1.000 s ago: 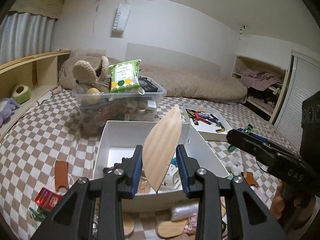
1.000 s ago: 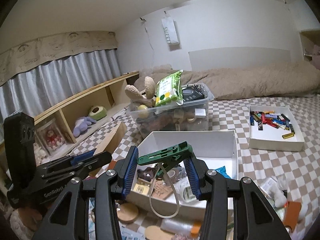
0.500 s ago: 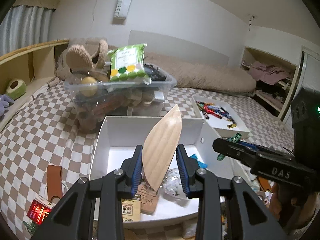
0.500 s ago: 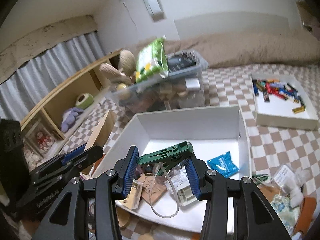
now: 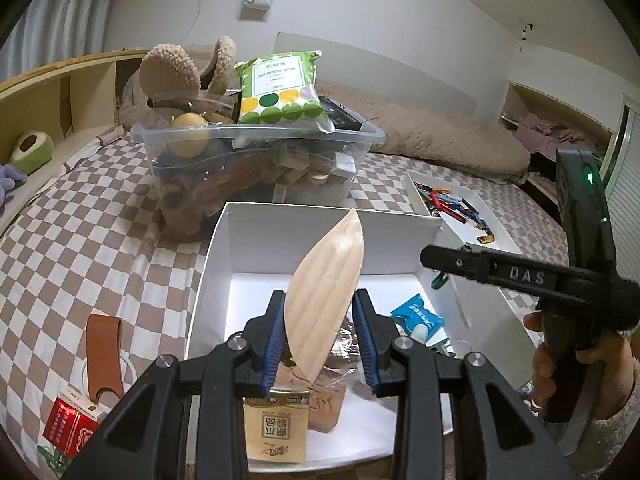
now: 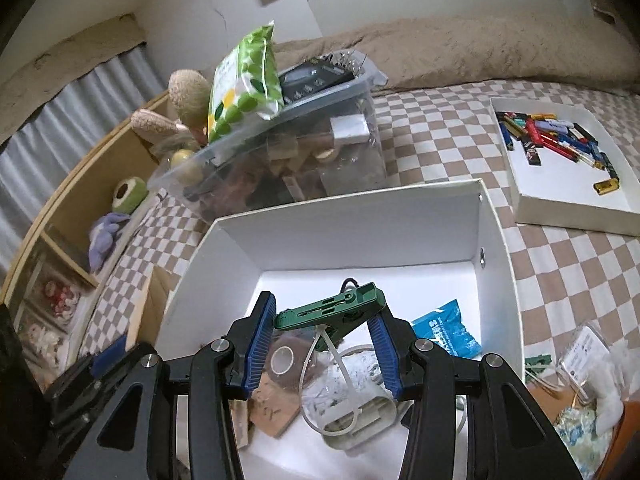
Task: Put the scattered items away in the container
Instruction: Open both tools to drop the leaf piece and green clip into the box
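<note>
Both grippers hover over the open white cardboard box [image 5: 224,264] for release: left gripper [image 5: 320,340] clamps a pale leaf-shaped wooden piece [image 5: 326,300]; right gripper [image 6: 322,346], jaws just opening, lets go the green plastic clip [image 6: 332,310] (white loop dangling).

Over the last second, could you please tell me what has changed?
Both grippers came down over the white box. The right gripper has just been opening, and the green clip between its pads looks about to drop. The left gripper stays shut on the wooden leaf piece. Box contents unchanged.
</note>
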`<state>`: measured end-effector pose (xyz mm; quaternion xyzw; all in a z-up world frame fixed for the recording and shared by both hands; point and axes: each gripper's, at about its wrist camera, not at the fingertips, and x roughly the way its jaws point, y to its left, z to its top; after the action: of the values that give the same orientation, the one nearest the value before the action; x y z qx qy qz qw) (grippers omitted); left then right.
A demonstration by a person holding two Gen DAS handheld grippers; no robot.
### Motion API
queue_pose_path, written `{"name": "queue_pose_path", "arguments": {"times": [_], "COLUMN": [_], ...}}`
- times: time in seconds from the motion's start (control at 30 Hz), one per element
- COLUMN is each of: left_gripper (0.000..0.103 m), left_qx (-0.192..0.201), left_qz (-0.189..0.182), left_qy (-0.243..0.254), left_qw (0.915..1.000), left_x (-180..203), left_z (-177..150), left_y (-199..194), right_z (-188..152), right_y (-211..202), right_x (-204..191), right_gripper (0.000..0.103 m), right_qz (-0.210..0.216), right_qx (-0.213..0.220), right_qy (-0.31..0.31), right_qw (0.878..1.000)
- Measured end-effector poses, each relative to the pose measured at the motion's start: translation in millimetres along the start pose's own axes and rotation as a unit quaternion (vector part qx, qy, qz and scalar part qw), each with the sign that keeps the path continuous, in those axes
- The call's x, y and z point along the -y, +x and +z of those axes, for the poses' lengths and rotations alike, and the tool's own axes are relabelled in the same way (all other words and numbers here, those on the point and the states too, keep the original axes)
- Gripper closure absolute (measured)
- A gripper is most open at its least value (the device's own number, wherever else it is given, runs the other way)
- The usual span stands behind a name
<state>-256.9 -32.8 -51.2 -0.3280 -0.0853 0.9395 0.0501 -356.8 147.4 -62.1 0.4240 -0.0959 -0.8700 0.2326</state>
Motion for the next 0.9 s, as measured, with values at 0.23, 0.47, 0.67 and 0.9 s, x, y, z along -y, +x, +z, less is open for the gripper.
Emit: {"name": "queue_pose_path", "arguments": {"times": [0.23,0.47,0.67,0.9], "left_gripper": [0.070,0.070,0.069,0.016], "left_qx": [-0.023,-0.044,-0.071,-0.062], "left_qz": [0.004,0.016,0.039,0.060], "left_qy": [0.004,0.025,0.014,0.008], "left_qw": [0.9997,0.9986,0.9966,0.9962], "left_x": [-2.5,6.0,5.6,1.7], "left_z": [5.8,11.4,18.9,19.3], "left_y": [19.2,39.5,63.8,65.8], "right_z": [-6.1,-10.6,-16.1,-19.0], "right_y": [-10.7,-25.6,-36.1,-40.9], "right_x": [-2.5,-0.9,-0.8,1.1], "right_gripper": [0.015,0.014,0.014,0.014], "right_qz": [0.003,0.021,0.034,0.043], "right_qx": [0.027,0.038,0.049,0.054], "right_qy": [-0.023,-0.018,-0.020,-0.018], "right_qw": [0.999,0.999,0.998,0.997]}}
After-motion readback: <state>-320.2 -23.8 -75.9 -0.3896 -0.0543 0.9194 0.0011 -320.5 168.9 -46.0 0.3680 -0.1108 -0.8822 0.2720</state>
